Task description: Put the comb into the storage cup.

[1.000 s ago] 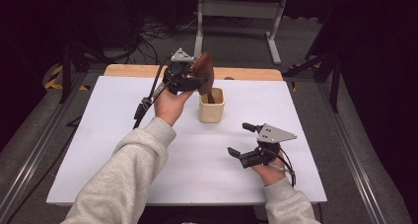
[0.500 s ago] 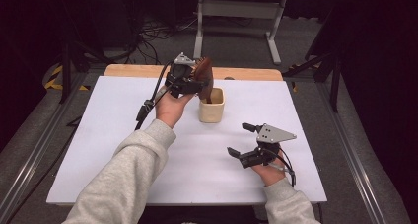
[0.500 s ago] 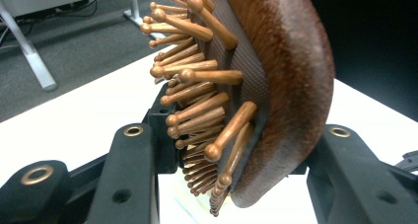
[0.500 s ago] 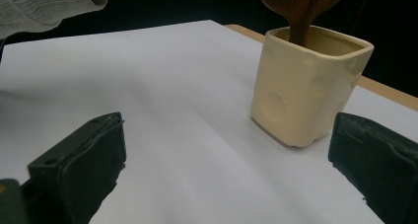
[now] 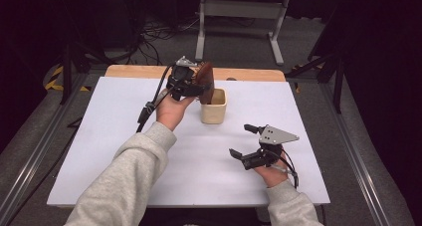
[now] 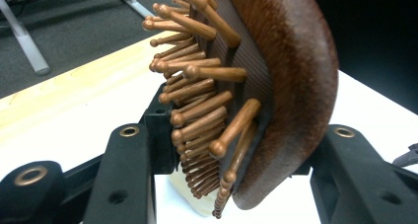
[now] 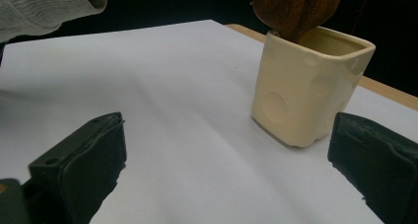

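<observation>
Item: wooden hairbrush [image 5: 206, 81], head up, handle down inside the cream cup [image 5: 214, 106] at table centre. Your left gripper [image 5: 194, 89]: jaws flanking the brush head, just been easing apart. Your right gripper [image 5: 249, 144]: wide, nothing between, resting near the cup

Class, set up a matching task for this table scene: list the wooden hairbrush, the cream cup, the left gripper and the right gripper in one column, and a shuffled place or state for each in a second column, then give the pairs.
Column one:
1. wooden hairbrush
2. cream cup
3. left gripper
4. right gripper

Column two:
A. jaws wide apart, nothing between them
B. stands on the white table top
C. handle end down inside the cup
D. jaws around the brush head

Pairs: 1-C, 2-B, 3-D, 4-A
</observation>
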`<state>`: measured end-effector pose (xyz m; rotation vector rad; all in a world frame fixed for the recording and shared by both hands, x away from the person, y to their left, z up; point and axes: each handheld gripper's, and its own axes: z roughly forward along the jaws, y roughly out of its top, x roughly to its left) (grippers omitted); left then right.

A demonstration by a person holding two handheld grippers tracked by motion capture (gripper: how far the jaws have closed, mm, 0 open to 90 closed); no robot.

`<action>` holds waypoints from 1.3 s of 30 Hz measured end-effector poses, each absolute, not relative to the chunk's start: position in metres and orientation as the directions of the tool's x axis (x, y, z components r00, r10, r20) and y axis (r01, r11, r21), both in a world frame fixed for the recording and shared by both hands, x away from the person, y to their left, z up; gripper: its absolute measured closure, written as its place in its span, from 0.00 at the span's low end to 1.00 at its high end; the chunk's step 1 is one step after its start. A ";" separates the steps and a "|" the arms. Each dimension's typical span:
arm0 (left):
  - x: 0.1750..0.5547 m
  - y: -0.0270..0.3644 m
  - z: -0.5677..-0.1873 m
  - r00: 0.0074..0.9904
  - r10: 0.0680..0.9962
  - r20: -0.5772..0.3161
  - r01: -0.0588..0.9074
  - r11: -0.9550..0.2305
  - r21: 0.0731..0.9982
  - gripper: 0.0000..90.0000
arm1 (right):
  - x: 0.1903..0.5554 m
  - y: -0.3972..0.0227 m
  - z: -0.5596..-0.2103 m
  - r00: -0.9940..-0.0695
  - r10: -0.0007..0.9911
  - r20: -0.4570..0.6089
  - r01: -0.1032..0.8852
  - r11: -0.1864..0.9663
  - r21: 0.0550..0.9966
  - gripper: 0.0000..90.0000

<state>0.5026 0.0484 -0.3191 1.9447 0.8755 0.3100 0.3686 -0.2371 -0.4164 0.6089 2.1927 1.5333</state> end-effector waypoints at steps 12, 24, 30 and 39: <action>0.499 0.056 -0.320 0.713 0.698 -0.065 0.409 -0.339 0.847 0.34 | 0.368 -0.238 -0.416 -0.829 0.556 -0.067 0.126 0.301 0.945 0.02; 0.483 0.085 -0.316 0.705 0.709 -0.004 0.358 -0.351 0.865 0.00 | 0.367 -0.238 -0.414 -0.827 0.558 -0.069 0.117 0.291 0.949 0.02; 0.459 0.107 -0.301 0.743 0.669 0.021 0.291 -0.350 0.890 0.00 | 0.367 -0.237 -0.411 -0.829 0.555 -0.068 0.106 0.276 0.955 0.02; 0.420 0.135 -0.301 0.801 0.596 0.056 0.233 -0.397 0.888 0.00 | 0.365 -0.240 -0.405 -0.828 0.556 -0.074 0.093 0.266 0.959 0.02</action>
